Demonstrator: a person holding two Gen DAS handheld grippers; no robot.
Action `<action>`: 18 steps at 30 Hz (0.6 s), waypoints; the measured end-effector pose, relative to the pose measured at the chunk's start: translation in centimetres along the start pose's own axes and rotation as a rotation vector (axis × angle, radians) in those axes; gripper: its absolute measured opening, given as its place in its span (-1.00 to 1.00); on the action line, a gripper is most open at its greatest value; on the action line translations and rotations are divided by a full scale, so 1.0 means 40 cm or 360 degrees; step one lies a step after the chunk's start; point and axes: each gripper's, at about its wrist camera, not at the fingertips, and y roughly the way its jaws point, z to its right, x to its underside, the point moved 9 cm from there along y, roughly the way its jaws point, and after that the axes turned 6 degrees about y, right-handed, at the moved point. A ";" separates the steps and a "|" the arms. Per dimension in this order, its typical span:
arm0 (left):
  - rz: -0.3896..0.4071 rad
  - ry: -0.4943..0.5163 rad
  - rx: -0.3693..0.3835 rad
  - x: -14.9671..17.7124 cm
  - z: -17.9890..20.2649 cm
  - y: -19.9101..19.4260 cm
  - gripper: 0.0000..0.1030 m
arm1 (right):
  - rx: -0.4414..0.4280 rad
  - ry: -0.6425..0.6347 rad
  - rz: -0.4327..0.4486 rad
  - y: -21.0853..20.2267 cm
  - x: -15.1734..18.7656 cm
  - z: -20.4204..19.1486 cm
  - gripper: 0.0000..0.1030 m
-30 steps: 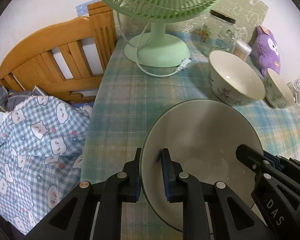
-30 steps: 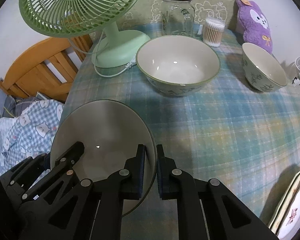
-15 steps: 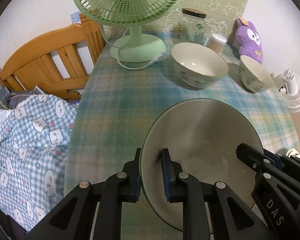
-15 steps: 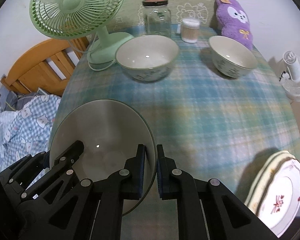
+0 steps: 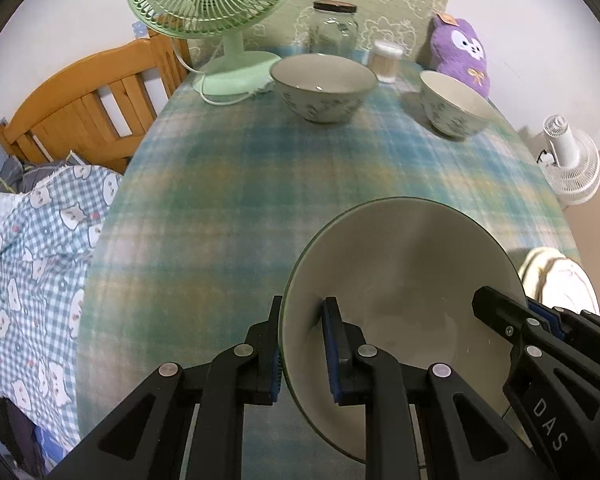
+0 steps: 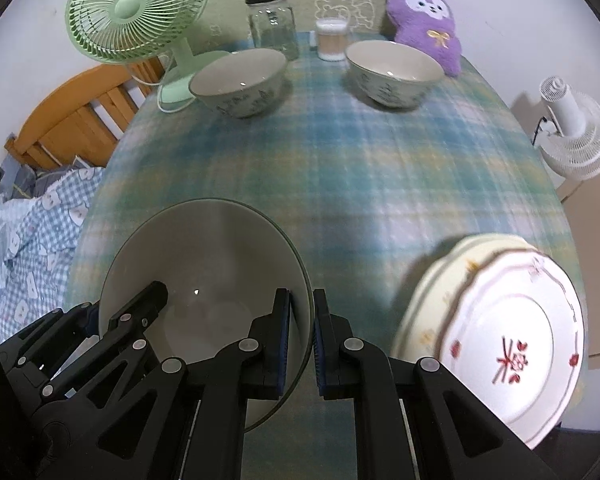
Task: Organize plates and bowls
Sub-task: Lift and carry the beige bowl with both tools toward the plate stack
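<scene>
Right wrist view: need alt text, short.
The right claw and left claw each clamp opposite rims of a large cream ceramic bowl with a dark green rim above a blue-green plaid tablecloth. Stacked scalloped white plates with red motifs lie at right; two floral cream bowls, a mint-green desk fan and a clear glass jar stand beyond.

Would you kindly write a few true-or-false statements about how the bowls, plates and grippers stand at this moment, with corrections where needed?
1. Both grippers clamp the rim of the same large bowl. True: the left gripper and the right gripper hold opposite sides.
2. Three bowls stand near the green fan. False: two patterned bowls stand on the table.
3. The plates are stacked. True.
4. The glass jar has no lid. False: it has a dark lid.
</scene>
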 end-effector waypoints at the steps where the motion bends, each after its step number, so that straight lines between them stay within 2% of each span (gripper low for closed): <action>1: -0.0003 0.0000 -0.0003 0.009 0.010 -0.002 -0.71 | -0.0002 -0.0002 -0.0004 -0.002 0.008 0.009 -0.74; 13: -0.0038 -0.0018 -0.0031 0.090 0.073 0.001 -0.71 | -0.0025 0.0001 -0.0054 0.002 0.088 0.079 -0.74; 18: -0.0013 -0.0018 -0.0053 0.103 0.077 0.004 -0.70 | -0.0040 -0.0009 -0.0041 0.012 0.102 0.081 -0.74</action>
